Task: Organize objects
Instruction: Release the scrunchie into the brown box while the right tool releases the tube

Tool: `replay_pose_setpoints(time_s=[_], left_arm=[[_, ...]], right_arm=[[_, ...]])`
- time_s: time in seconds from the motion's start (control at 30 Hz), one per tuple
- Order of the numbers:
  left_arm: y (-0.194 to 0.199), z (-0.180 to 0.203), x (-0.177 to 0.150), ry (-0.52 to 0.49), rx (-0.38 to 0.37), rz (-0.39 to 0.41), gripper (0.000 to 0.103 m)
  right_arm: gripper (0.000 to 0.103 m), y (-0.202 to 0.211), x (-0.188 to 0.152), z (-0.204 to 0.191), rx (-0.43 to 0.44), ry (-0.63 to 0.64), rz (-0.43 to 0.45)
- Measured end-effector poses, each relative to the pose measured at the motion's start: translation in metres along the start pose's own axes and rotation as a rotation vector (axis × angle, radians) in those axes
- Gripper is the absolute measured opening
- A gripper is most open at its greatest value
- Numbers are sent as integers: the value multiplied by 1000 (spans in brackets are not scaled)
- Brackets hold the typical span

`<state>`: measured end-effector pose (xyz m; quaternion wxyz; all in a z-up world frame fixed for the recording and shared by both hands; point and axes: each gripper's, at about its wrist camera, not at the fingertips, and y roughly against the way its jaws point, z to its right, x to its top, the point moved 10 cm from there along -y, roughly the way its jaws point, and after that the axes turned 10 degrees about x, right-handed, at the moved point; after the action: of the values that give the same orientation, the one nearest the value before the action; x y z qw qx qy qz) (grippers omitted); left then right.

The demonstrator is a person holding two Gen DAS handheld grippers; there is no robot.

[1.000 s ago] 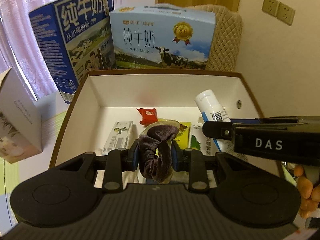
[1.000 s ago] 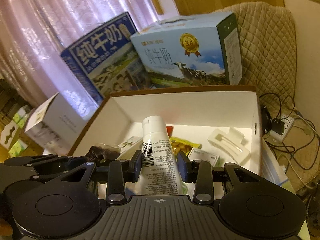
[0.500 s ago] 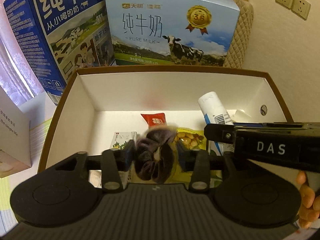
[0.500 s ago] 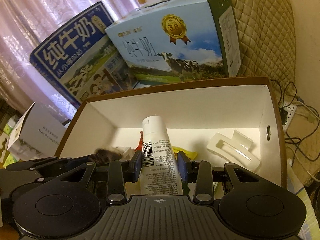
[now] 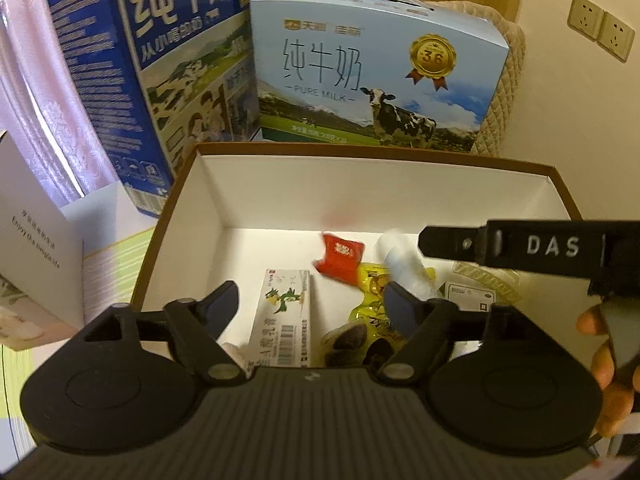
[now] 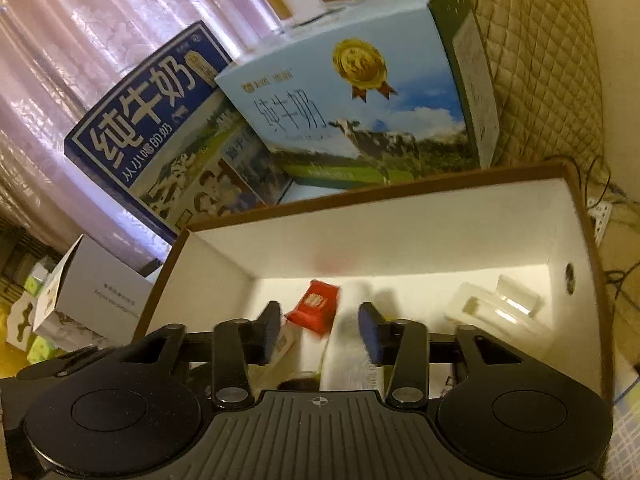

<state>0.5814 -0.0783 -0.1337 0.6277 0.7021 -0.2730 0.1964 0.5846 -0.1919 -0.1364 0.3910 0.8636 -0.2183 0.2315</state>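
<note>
We note both tools now spread wide and empty: the left tool (image 5: 312, 306) has let go of the dark scrunchie (image 5: 352, 346), which lies on the floor of the white box (image 5: 360, 192) just below it. The right tool (image 6: 319, 330) has released the white tube (image 6: 350, 344), now blurred between its fingers inside the box. Its long axis runs toward the far wall, cap end away, so we judge both items delivered.
</note>
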Motion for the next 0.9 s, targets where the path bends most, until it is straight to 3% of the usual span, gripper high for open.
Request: replay_pose_setpoints(time_s=[0.13, 0.3, 0.9], left_arm=[[8, -3, -4, 8, -3, -1, 84], [23, -3, -11, 21, -13, 5, 88], [99, 1, -42, 49, 22, 53, 99]], right_arm=[[52, 11, -3, -1, -20, 24, -8], [68, 30, -13, 4, -75, 63, -35], [72, 108, -73, -13, -112, 223, -74]])
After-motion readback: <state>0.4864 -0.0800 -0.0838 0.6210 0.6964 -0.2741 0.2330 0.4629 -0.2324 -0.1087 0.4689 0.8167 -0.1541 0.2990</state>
